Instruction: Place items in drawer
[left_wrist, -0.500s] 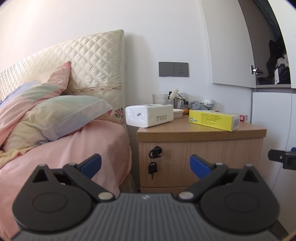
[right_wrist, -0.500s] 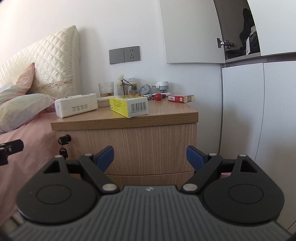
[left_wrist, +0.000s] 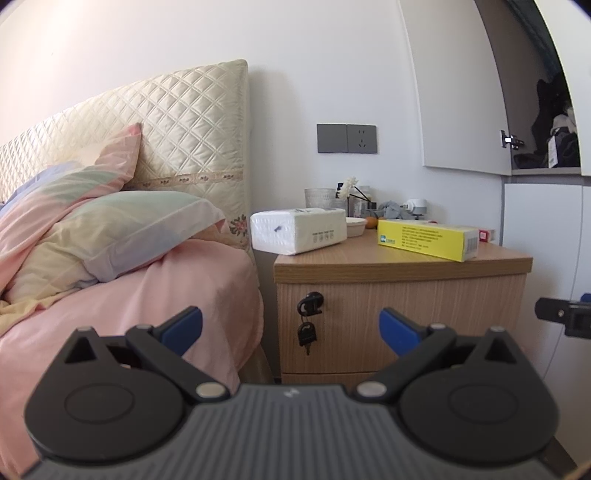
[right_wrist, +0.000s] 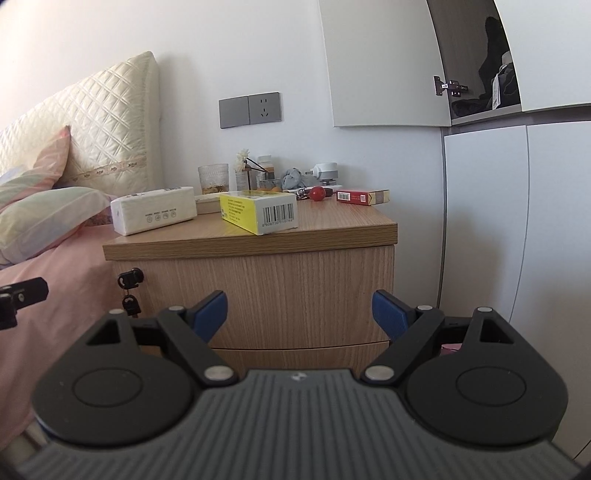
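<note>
Beside the pink bed (left_wrist: 110, 295), at centre right of our left wrist view, stands the wooden nightstand (left_wrist: 402, 295), its drawer (left_wrist: 406, 325) shut; a tissue pack (left_wrist: 299, 230) and yellow box (left_wrist: 428, 238) lie on top. Our left gripper (left_wrist: 290, 328) is spread wide, empty.

Our right wrist view centres the nightstand (right_wrist: 258, 280); the yellow box (right_wrist: 258, 212) sits mid-frame, a red pack (right_wrist: 362, 196) further right. Our right gripper (right_wrist: 299, 314) gapes, holding nothing.
</note>
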